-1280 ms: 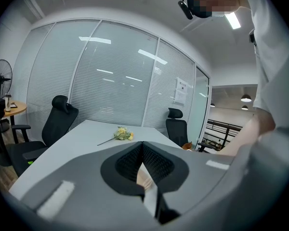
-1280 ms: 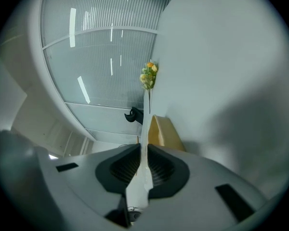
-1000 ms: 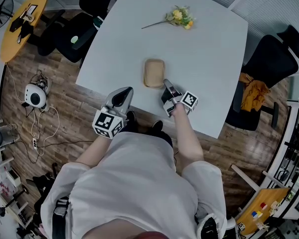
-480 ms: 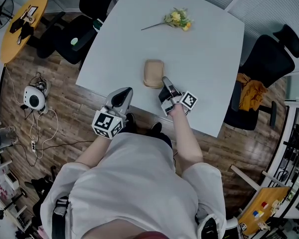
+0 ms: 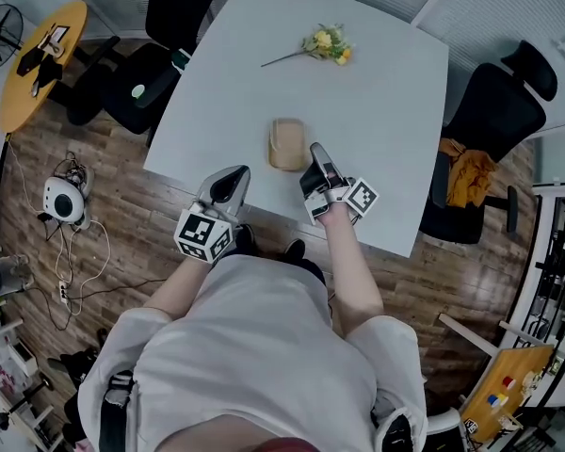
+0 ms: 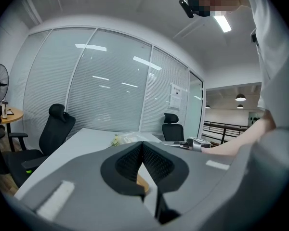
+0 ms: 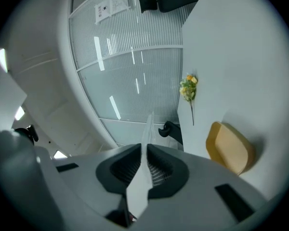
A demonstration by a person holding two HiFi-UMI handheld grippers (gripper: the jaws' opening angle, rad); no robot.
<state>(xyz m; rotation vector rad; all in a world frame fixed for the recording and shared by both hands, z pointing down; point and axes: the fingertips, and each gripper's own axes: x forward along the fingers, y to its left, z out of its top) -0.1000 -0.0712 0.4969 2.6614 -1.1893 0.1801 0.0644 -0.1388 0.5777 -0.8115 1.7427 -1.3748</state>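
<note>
The right gripper's (image 7: 145,150) fingers (image 7: 126,166) are pressed together on a thin translucent sheet (image 7: 148,129), whose edge sticks up beyond their tips; what the sheet belongs to cannot be made out. Just to the right of them in the right gripper view lies a tan rounded block (image 7: 229,148), flat on the white worktop (image 5: 377,111) and apart from the fingers. In the head view this block (image 5: 288,144) sits near the worktop's front edge, just beside the right gripper (image 5: 317,158). The left gripper's (image 6: 142,150) fingers are closed tip to tip with nothing gripped; it (image 5: 232,179) hangs at the front edge of the worktop, near the block but not touching it. Farther back, well apart from both grippers, a sprig of yellow flowers (image 5: 326,44) lies on the worktop. Black office chairs (image 5: 494,111) stand around it
</note>
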